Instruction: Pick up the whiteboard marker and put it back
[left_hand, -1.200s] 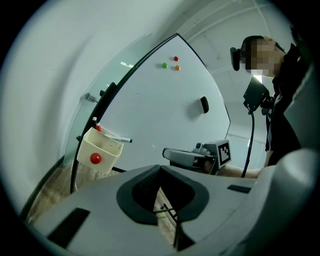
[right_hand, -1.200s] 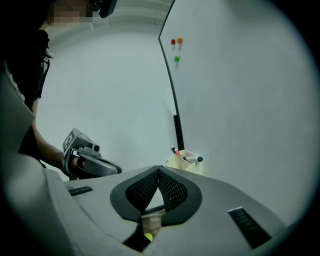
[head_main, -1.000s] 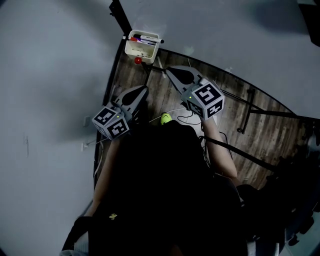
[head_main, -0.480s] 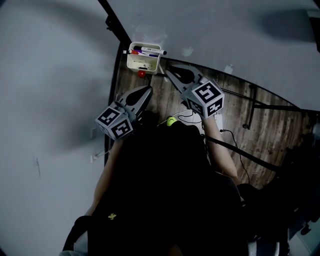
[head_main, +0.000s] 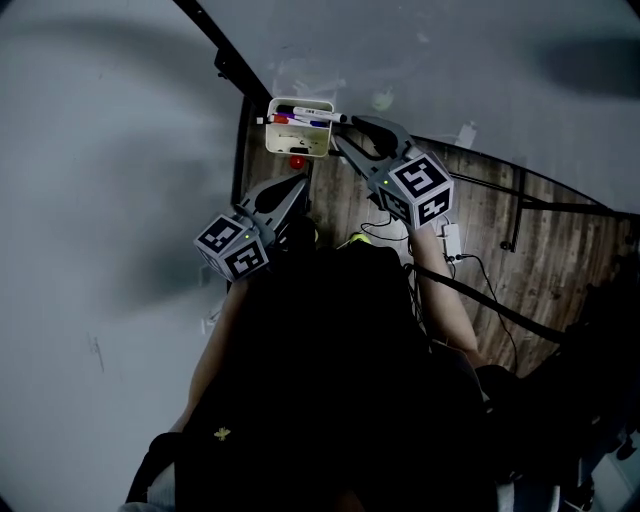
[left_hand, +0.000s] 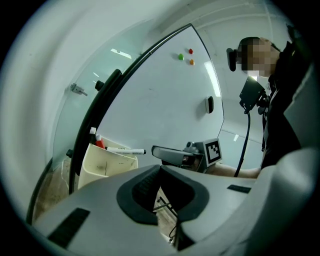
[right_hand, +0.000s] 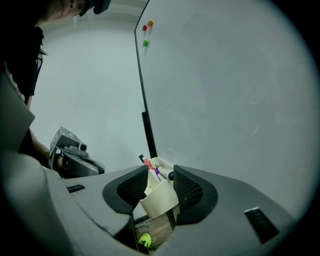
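Marker (head_main: 312, 121): it is lying flat across the top of the cream holder (head_main: 298, 143), with its dark cap pointing toward the right hand-held gripper.
Holder: it is hanging at the lower corner of the whiteboard (head_main: 450, 60) and carrying other pens (head_main: 279, 118), red and purple, beside the marker. A small red thing (head_main: 296, 161) is sitting just under it.
Right hand-held gripper (right_hand: 159, 170): its jaws have just been opening and are now standing apart, released. The holder and pens are showing in the gap, but the pads are not pressing on anything.
Left hand-held gripper (left_hand: 160, 172): it is hanging back beside the holder with its jaws closed together and nothing between them.
Floor (head_main: 470, 230): wooden boards and loose cables are showing below, well apart from the action.
Done: by the look of it, the marker is resting back with the others.
Left: the right hand-held gripper is yet to draw clear, and the marker, perched on the rim, may be at risk of rolling off.
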